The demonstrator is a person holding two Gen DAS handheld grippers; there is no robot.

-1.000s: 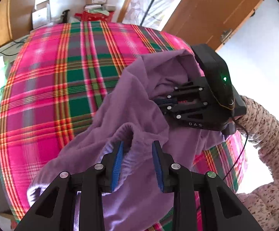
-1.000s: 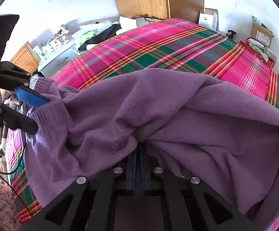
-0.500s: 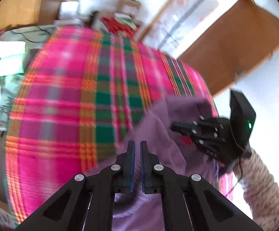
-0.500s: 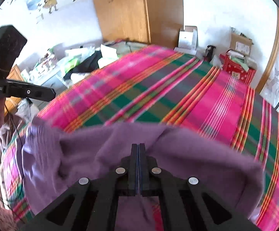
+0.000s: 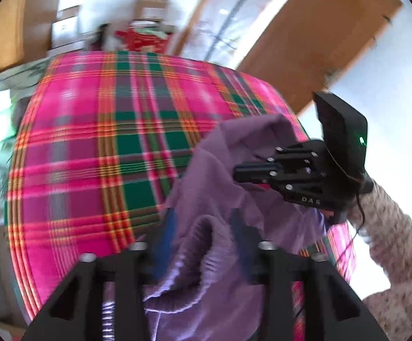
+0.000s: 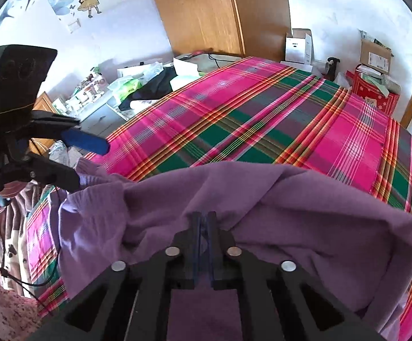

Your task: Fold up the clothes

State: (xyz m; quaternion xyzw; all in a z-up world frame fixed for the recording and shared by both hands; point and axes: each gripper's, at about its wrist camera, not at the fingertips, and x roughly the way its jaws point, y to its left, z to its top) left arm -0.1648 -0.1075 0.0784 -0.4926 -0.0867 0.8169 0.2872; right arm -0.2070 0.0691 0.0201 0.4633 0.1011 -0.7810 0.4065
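Note:
A purple sweater point(image 6: 291, 204) lies bunched at the near side of a bed with a pink and green plaid cover point(image 6: 262, 113). My right gripper point(image 6: 204, 223) pinches a fold of it between nearly shut jaws, which are just starting to open. In the left wrist view the sweater point(image 5: 220, 164) hangs from the right gripper point(image 5: 238, 170). My left gripper point(image 5: 201, 227) has its jaws opening wide, with the sweater's ribbed edge point(image 5: 203, 244) loose between the blue pads. From the right wrist view the left gripper point(image 6: 92, 164) stands at the sweater's left end.
A wooden wardrobe point(image 6: 206, 14) stands behind the bed. A cluttered side table point(image 6: 115, 91) is at the left, with cardboard boxes point(image 6: 373, 54) and a red bag point(image 6: 373, 96) at the far right. A person's knitted sleeve point(image 5: 390, 241) holds the right gripper.
The left gripper closed fully, then sprang wide open around the ribbed edge. Both views swung up and show more of the room. The right gripper has kept its pinch on the sweater.

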